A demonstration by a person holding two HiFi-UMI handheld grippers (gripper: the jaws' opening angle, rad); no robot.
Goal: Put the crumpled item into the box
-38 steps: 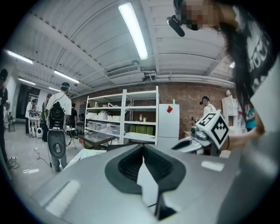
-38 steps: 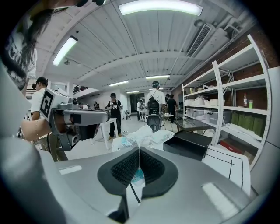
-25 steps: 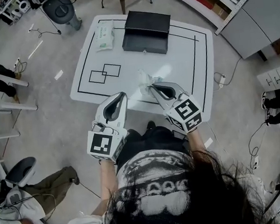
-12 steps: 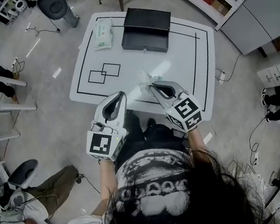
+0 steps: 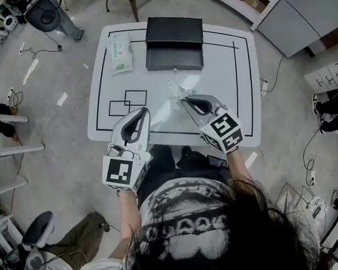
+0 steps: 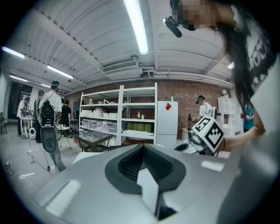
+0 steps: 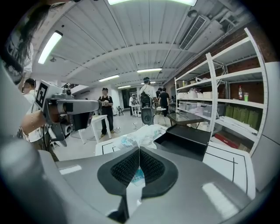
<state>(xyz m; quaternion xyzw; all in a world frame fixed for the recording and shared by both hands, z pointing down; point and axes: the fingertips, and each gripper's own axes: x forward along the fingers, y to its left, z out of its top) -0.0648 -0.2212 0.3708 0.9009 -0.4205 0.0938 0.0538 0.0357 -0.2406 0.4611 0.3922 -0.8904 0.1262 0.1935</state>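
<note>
While my right gripper (image 5: 185, 99) clamps the crumpled item (image 5: 175, 91) before the box (image 5: 173, 40) at the tabletop's (image 5: 234, 78) far edge, my left gripper (image 5: 144, 110) is closed, empty.

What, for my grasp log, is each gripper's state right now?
Left gripper: shut, holding nothing.
Right gripper: shut on the crumpled item.

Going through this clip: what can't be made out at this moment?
- Inside of the black box: too dark in the head view; its near wall hides the floor in the right gripper view.
- Print on the packet: too small, head view.
- Pinched end of the crumpled item: hidden between the fingers of the right gripper.
- The table, left gripper view: almost all behind the body of the left gripper.
</note>
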